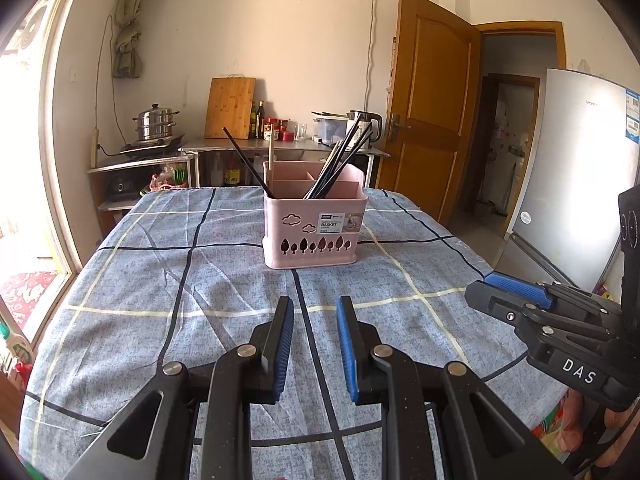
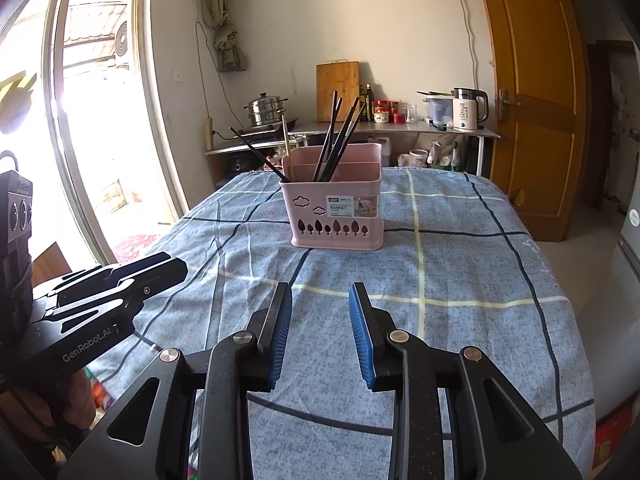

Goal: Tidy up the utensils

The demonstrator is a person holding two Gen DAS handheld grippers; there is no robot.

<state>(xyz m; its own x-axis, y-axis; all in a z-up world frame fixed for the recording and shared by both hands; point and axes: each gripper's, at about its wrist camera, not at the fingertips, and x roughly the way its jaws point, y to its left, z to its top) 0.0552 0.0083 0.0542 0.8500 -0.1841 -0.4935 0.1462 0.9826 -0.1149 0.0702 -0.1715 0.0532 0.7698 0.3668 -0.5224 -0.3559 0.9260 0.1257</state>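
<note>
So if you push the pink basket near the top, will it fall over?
Probably it would slide or tip fairly easily. The pink basket looks like thin plastic with cut-out holes, so likely light. The black chopsticks lean out high above its rim, which may make it top-heavy. The wrinkled tablecloth could catch its base, favouring tipping.

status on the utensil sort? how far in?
Done: black chopsticks stand bunched in the pink basket, one black stick and a wooden one at its left end. In hand: nothing; left gripper and right gripper are open, empty. Left: no loose utensils visible on the tablecloth.
</note>
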